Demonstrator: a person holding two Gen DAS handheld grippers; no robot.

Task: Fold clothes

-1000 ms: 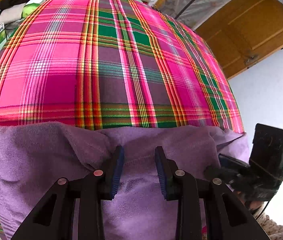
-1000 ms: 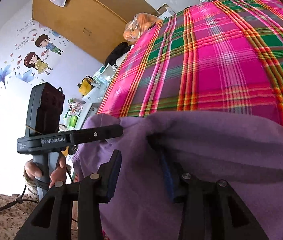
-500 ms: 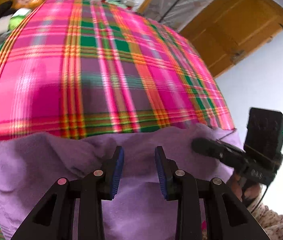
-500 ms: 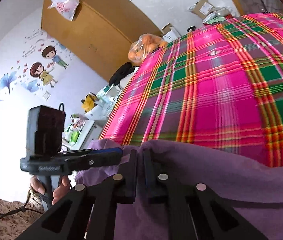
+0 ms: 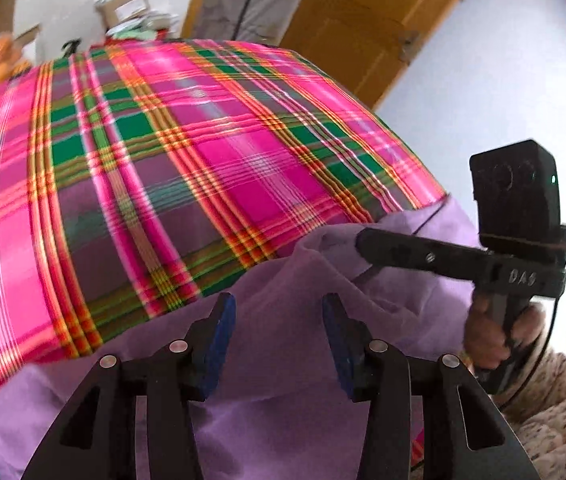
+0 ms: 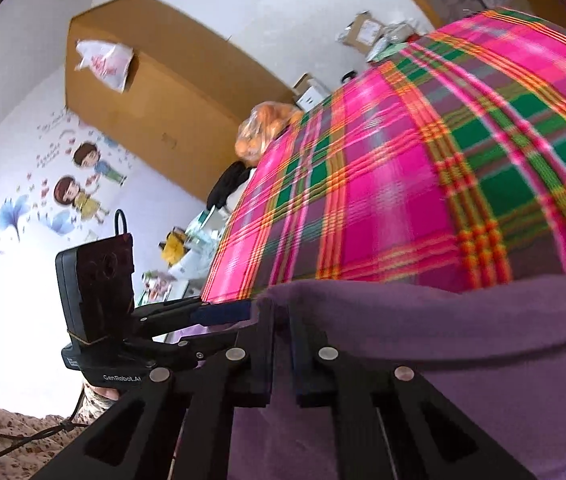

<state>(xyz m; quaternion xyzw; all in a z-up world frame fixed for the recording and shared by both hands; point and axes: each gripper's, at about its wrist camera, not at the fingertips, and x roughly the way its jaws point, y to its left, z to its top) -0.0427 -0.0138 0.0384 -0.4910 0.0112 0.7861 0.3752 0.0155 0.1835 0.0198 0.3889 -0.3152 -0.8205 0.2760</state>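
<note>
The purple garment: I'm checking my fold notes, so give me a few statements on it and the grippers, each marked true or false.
1. The purple garment lies on a plaid cloth. True.
2. The right gripper is pinching the garment. True.
3. The left gripper is clamped shut. False: its jaws are opening, with the garment beneath them.
4. The plaid cloth is blue and white. False: pink, green and orange.

White walls (image 6: 211, 8); cartoon kid and flower stickers (image 6: 79, 184) on the left wall. Big wooden wardrobe (image 6: 155, 96) with a plastic bag (image 6: 103, 60) hanging on it. Wooden door (image 5: 363, 28) far right. Cardboard boxes (image 6: 363, 28) stacked far back. Bright daylight.
</note>
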